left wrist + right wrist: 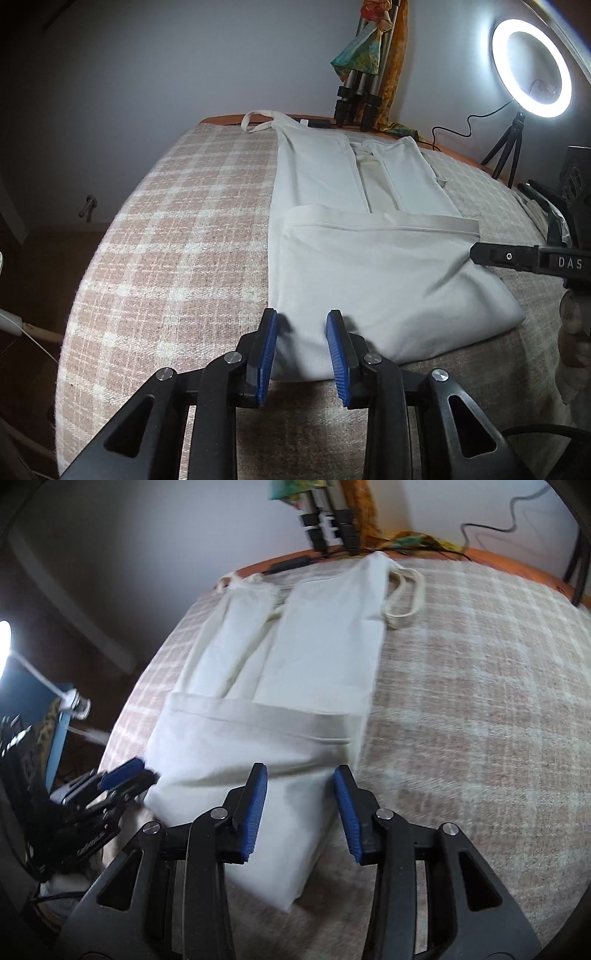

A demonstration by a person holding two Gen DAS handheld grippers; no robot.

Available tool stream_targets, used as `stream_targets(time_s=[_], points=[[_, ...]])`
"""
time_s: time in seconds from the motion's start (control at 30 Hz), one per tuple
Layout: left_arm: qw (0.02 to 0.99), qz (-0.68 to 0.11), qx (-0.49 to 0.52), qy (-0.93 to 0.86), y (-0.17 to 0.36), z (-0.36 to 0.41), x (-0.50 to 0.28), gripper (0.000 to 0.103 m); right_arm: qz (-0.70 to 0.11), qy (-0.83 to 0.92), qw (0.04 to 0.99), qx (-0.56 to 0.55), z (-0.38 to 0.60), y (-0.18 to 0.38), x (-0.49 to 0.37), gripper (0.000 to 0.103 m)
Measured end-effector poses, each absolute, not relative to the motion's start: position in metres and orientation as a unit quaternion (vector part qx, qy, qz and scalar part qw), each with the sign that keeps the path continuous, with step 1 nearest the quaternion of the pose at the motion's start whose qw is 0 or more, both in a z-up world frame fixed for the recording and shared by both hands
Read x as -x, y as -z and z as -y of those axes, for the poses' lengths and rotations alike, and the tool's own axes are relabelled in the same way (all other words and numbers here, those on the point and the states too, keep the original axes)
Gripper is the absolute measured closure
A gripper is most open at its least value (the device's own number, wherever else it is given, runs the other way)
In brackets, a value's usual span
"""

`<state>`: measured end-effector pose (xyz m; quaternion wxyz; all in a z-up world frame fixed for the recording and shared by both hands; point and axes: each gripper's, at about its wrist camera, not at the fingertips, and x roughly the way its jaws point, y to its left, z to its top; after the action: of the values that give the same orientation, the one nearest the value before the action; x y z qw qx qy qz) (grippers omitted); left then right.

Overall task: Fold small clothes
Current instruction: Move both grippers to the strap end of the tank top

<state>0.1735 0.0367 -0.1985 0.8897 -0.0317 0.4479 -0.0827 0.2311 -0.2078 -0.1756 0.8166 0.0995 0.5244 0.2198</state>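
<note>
A cream strappy garment [351, 258] lies lengthwise on the checked blanket [177, 240], its near end folded back over itself. My left gripper [301, 317] is open, its blue pads just above the garment's near left corner. My right gripper [476, 254] reaches in from the right at the fold's hem edge. In the right wrist view the garment [280, 701] runs away from me and my right gripper [301, 771] is open over its near right part. The left gripper [129, 771] shows at the garment's left corner.
A lit ring light [532, 68] on a small tripod stands at the far right. Tripod legs [354, 99] draped with coloured cloth [360, 51] stand behind the table's far edge. A black cable [458, 129] runs along the back. The blanket drops off at the left.
</note>
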Motion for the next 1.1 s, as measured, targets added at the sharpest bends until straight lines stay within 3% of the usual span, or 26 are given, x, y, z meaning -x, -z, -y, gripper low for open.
stream_targets(time_s=[0.1,0.17,0.23,0.27,0.6,0.73,1.1], points=[[0.892,-0.443,0.030,0.082,0.192,-0.042,-0.177,0.073,-0.521,-0.202,0.821,-0.114,0.224,0.172,-0.234,0.062],[0.895,-0.435,0.049,0.079,0.184,-0.050,-0.185,0.067,-0.515,-0.200,0.824,-0.127,0.234,0.168,-0.234,0.062],[0.896,-0.431,0.077,0.080,0.175,-0.058,-0.197,0.051,-0.510,-0.206,0.823,-0.140,0.241,0.161,-0.237,0.061],[0.896,-0.428,0.087,0.084,0.171,-0.061,-0.203,0.048,-0.508,-0.209,0.823,-0.142,0.244,0.157,-0.239,0.061],[0.889,-0.425,0.112,0.131,0.154,-0.065,-0.281,0.044,-0.485,-0.228,0.828,-0.162,0.256,0.139,-0.293,0.061],[0.881,-0.433,0.128,0.140,0.161,-0.064,-0.314,0.039,-0.485,-0.225,0.824,-0.188,0.261,0.147,-0.326,0.050],[0.858,-0.455,0.190,0.146,0.187,-0.068,-0.393,0.039,-0.501,-0.211,0.814,-0.205,0.246,0.183,-0.402,0.050]])
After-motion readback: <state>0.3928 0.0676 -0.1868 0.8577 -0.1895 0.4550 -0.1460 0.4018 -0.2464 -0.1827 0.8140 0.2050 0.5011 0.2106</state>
